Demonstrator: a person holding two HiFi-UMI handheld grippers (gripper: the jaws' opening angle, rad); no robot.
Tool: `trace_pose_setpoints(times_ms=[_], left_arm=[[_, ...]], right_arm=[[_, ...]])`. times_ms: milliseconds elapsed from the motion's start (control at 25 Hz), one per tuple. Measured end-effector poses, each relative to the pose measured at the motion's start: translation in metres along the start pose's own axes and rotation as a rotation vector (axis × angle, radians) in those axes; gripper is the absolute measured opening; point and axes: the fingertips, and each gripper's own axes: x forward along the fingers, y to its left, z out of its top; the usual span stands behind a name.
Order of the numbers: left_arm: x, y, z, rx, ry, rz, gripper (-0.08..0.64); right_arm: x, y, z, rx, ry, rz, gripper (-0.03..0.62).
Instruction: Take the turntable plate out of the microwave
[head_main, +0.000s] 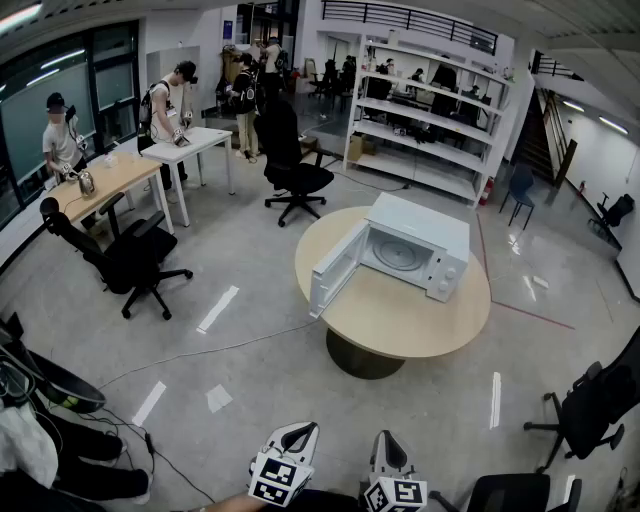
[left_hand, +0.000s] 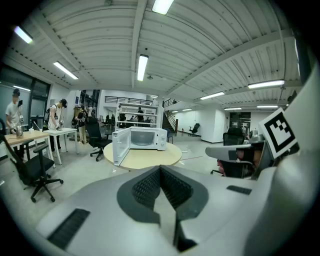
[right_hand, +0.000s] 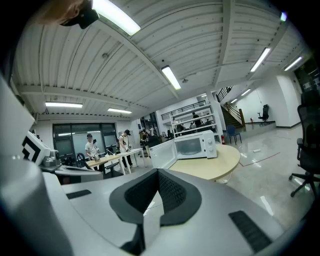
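microwave (head_main: 425, 225) open, turntable plate (head_main: 398, 253) inside, left hand-held gripper (left_hand: 161, 171), right hand-held gripper (right_hand: 158, 173) both closed, empty

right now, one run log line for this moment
microwave: door open, on round table | turntable plate: inside microwave | left gripper: shut, empty | right gripper: shut, empty
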Motion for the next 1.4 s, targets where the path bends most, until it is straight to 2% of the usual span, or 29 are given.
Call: trace_pose_setpoints(times_ms=[160, 400, 560, 800, 1000, 1240, 1400], left_arm=[[0.029, -0.034, 0.015, -0.01, -0.003, 0.005, 0.038], [0.063, -0.066, 0.02, -0.021, 0.004, 0.039, 0.038], [0.077, -0.086, 0.018, -0.044, 0.014, 0.051, 0.038], [0.09, -0.104, 0.016, -0.034, 0.029, 0.043, 0.038], [0.099, -0.106, 0.015, -0.041, 0.043, 0.041, 0.038], [0.155, -0.089, 0.024, -0.057, 0.038, -0.013, 0.038], [0.187, -0.066, 0.036, -0.072, 0.031, -0.047, 0.038]], right_arm=[[-0.005, -0.04, 0.025, -0.04, -0.015, 0.01, 0.017], [-0.003, -0.088, 0.037, -0.043, -0.019, 0.049, 0.016], [-0.006, -0.107, 0.04, -0.042, -0.008, 0.075, 0.016], [-0.011, -0.129, 0.038, -0.031, 0.01, 0.073, 0.017], [-0.005, -0.135, 0.038, -0.022, 0.05, 0.059, 0.017], [0.035, -0.164, 0.035, -0.039, 0.078, 0.003, 0.017], [0.069, -0.167, 0.039, -0.055, 0.111, -0.021, 0.017]])
